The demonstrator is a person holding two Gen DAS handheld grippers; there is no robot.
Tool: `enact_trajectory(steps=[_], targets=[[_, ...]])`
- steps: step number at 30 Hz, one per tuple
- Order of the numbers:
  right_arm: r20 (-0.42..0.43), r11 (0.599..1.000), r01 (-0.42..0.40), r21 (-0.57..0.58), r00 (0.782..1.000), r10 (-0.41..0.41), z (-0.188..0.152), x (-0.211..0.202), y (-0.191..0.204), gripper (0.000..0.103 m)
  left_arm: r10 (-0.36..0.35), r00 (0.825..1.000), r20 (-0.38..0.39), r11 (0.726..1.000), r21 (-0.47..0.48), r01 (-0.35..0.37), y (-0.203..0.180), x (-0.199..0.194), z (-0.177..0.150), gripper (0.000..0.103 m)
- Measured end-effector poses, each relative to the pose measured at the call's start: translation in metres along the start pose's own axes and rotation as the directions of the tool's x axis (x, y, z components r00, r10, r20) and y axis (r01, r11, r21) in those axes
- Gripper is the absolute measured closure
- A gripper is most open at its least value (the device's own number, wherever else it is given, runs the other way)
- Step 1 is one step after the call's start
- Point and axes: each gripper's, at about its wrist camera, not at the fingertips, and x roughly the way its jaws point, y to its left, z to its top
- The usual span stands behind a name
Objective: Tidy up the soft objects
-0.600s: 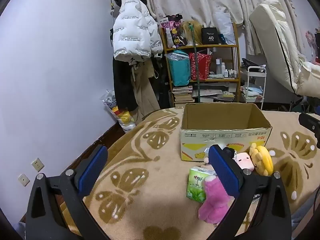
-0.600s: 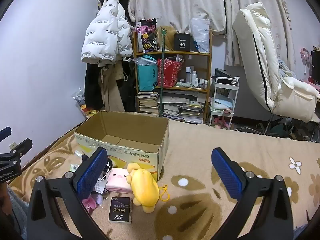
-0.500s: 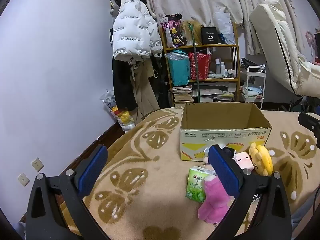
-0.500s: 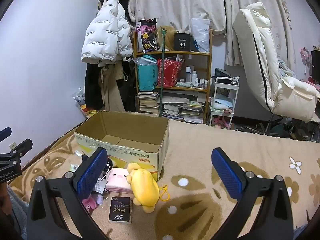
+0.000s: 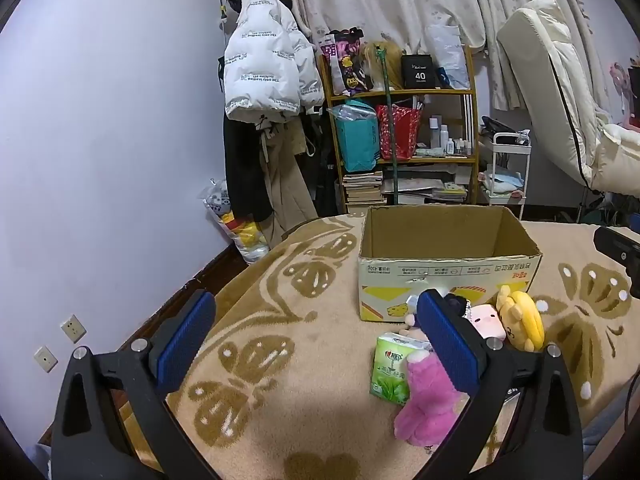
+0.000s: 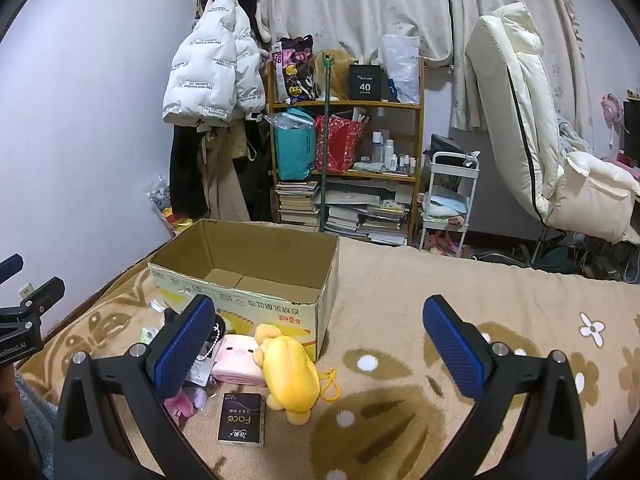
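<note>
An open, empty cardboard box sits on the patterned blanket. In front of it lie a yellow plush, a pink pig plush, a magenta plush, a green tissue pack and a black tissue pack. My left gripper is open and empty, with its right finger in front of the toys. My right gripper is open and empty, above the yellow plush.
The brown-and-beige blanket covers the bed. A shelf with bags and books, a hanging white jacket and a cream recliner stand behind. The left wall is close to the bed edge.
</note>
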Motion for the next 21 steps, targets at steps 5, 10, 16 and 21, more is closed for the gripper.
enact_trajectory(steps=[5,10,16,21], targets=[[-0.001,1.0,0.001,0.0,1.0,-0.001,0.0,0.0,0.0002,0.0,0.001,1.0,0.0,1.0,0.001,-0.001,0.0003,-0.001,0.0,0.003],[-0.002,1.0,0.0,0.0,1.0,0.0,0.0,0.0001,0.0002,0.0,0.0,1.0,0.0,1.0,0.001,0.0,0.0008,-0.0009,-0.0006,0.003],[-0.002,1.0,0.0,0.0,1.0,0.0,-0.0001,0.0003,0.0004,0.0,0.001,1.0,0.0,1.0,0.0,-0.001,0.0007,-0.0008,-0.0003,0.003],[-0.003,1.0,0.0,0.0,1.0,0.0,-0.0002,0.0004,0.0004,0.0,0.002,1.0,0.0,1.0,-0.001,-0.002,0.0009,-0.0018,0.0,0.003]])
